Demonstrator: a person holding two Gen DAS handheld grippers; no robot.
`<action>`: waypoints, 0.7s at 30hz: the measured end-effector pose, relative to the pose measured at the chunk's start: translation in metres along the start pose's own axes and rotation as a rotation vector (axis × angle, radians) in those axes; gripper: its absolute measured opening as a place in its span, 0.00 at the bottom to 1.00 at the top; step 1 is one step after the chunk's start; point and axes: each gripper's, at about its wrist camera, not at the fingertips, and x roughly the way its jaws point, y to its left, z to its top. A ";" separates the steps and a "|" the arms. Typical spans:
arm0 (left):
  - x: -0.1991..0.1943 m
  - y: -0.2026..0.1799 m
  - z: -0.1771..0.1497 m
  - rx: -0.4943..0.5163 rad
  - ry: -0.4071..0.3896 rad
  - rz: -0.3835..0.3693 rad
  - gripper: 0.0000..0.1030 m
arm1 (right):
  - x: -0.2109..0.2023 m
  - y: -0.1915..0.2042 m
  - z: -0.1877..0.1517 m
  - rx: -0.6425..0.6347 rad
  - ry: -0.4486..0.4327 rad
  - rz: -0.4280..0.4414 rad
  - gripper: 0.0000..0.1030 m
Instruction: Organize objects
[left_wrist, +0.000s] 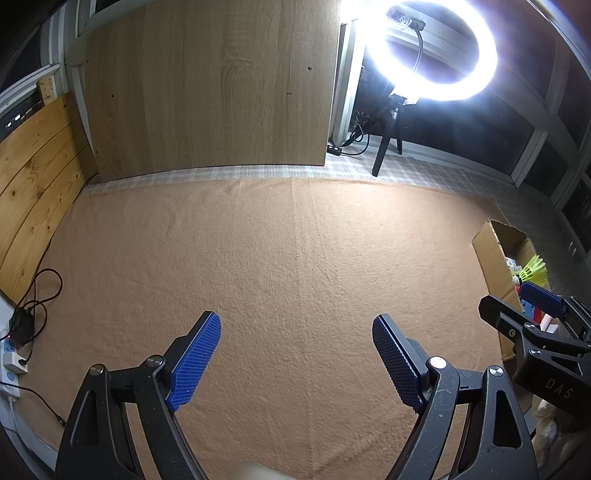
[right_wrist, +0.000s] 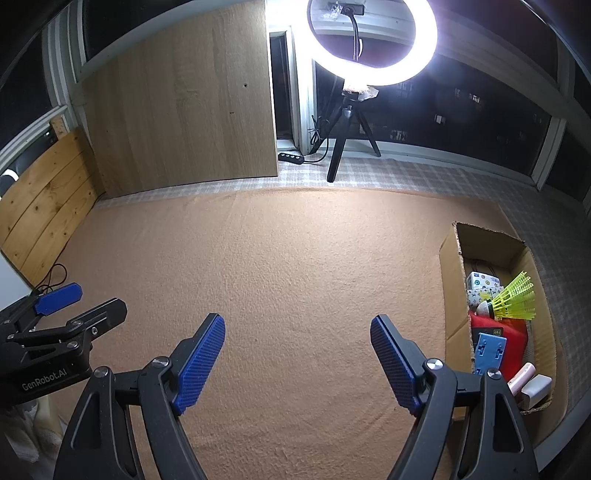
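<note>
A cardboard box (right_wrist: 452, 291) stands at the right on the orange cloth (right_wrist: 295, 266). It holds a yellow shuttlecock (right_wrist: 515, 299), a red pouch (right_wrist: 515, 338), a blue plastic piece (right_wrist: 489, 350), patterned packs (right_wrist: 482, 282) and a white block (right_wrist: 535, 389). My right gripper (right_wrist: 297, 325) is open and empty over the cloth, left of the box. My left gripper (left_wrist: 295, 325) is open and empty over bare cloth. In the left wrist view the box (left_wrist: 487, 251) shows at the right edge, partly hidden behind the right gripper (left_wrist: 532, 306).
A ring light on a tripod (right_wrist: 347, 122) stands at the back on the checked mat. A wooden panel (right_wrist: 184, 110) leans against the back wall, pine boards (left_wrist: 33, 192) at the left. A power strip and cables (left_wrist: 18, 332) lie at the left edge.
</note>
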 end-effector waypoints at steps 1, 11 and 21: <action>0.000 0.000 0.000 0.000 0.000 0.000 0.84 | 0.000 0.000 0.000 0.001 0.000 0.000 0.76; 0.004 0.002 0.000 0.008 0.003 -0.001 0.84 | 0.002 -0.003 0.000 0.006 0.004 0.000 0.76; 0.008 0.004 0.000 0.032 -0.004 0.014 0.85 | 0.006 -0.003 -0.002 0.013 0.016 0.007 0.76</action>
